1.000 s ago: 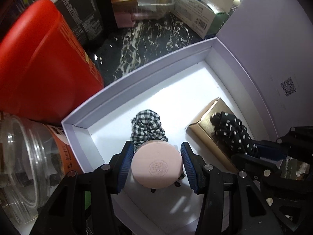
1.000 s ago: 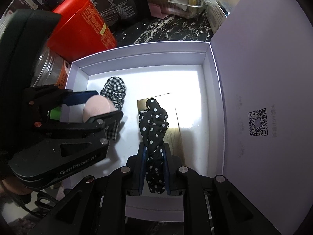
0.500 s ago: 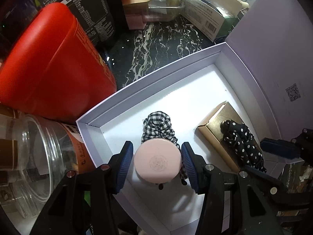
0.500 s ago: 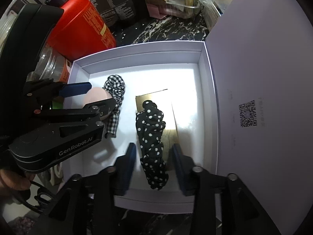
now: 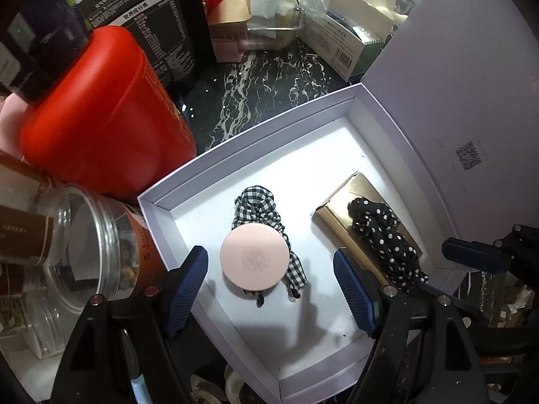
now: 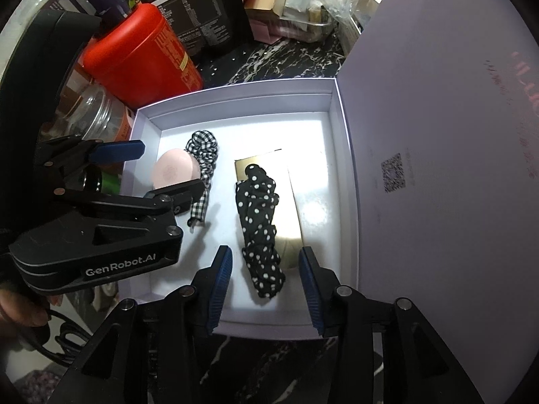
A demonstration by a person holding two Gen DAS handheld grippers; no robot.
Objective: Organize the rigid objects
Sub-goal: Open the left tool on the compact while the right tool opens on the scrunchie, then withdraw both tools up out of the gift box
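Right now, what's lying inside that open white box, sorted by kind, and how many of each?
Fabric scrunchies: 2, checked scrunchie and polka-dot scrunchie
Round pink compacts: 1, pink compact
Flat gold boxes: 1, gold box
Total: 4 in the white box

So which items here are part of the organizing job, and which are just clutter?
Job: white box; pink round compact; checkered scrunchie; gold box; polka-dot scrunchie.
Clutter: red canister; clear jar; black carton; plastic bags.
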